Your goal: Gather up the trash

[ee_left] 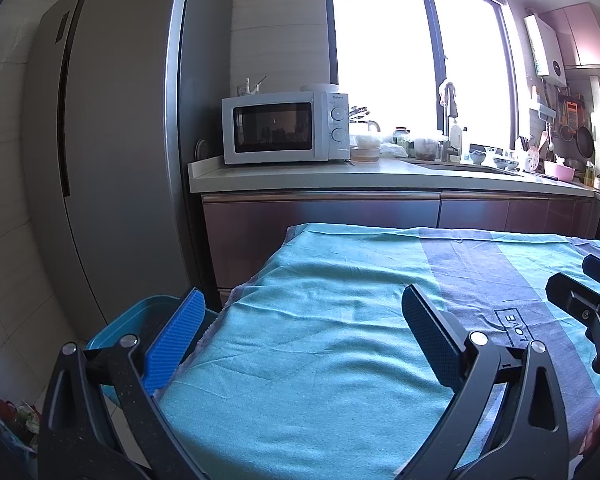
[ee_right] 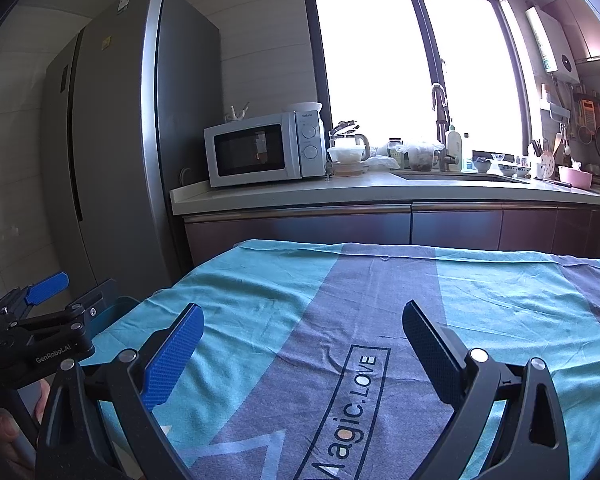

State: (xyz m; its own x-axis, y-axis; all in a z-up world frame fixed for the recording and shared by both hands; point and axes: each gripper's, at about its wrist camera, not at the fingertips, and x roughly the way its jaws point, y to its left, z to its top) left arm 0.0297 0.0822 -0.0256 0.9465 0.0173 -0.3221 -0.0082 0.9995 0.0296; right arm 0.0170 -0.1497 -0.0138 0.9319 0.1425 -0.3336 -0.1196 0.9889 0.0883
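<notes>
The left gripper [ee_left: 300,344] and right gripper [ee_right: 302,350] hovered over the towel-covered tabletop [ee_right: 500,300], fingers spread apart and holding nothing. A teal bin [ee_left: 140,312] sat at the lower left of the left wrist view.

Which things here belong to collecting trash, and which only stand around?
For the job:
- blue bin, beside the table on the left
- left gripper, open
- right gripper, open
No trash shows on the teal cloth.

Standing around:
- microwave
- fridge
- sink
- pink bowl
</notes>
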